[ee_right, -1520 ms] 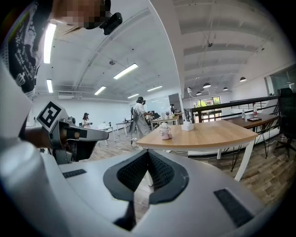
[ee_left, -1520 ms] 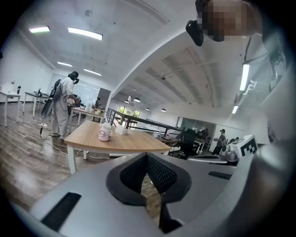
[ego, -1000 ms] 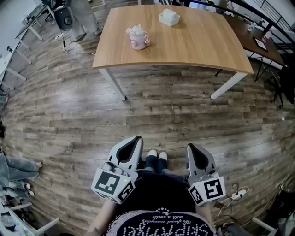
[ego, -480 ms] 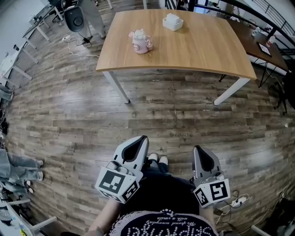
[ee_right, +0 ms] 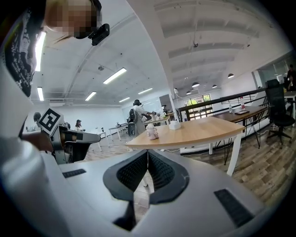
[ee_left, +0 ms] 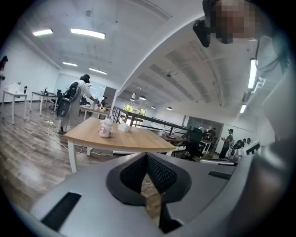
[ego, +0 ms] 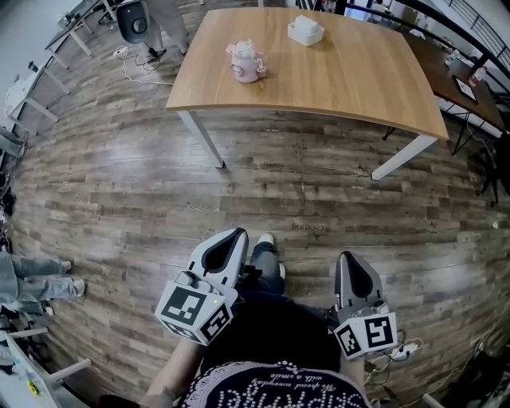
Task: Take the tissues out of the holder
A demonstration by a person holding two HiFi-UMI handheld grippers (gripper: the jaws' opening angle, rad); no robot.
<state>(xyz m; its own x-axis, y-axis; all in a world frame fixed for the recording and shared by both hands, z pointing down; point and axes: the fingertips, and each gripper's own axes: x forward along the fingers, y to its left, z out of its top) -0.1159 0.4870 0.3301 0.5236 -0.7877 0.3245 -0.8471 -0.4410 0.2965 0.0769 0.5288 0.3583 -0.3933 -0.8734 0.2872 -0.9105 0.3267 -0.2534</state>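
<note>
A pink tissue holder (ego: 246, 62) with white tissue poking out of its top stands on the wooden table (ego: 335, 88), far ahead of me. It also shows small in the left gripper view as the pink holder (ee_left: 106, 130) and in the right gripper view (ee_right: 151, 132). My left gripper (ego: 236, 237) and right gripper (ego: 348, 258) are held low by my waist, over the floor, well short of the table. Both are shut and empty: the left gripper's (ee_left: 147, 157) jaws meet, and so do the right gripper's (ee_right: 147, 155).
A white box (ego: 305, 30) sits at the table's far side. White table legs (ego: 203, 137) stand on the wood-plank floor. A darker desk (ego: 446, 68) and railing lie to the right, and cables and a speaker (ego: 132, 21) at the upper left. A person (ee_left: 76, 99) stands beyond the table.
The view has shifted a little towards the table, and one foot has stepped forward. Both grippers stay shut at my waist.
</note>
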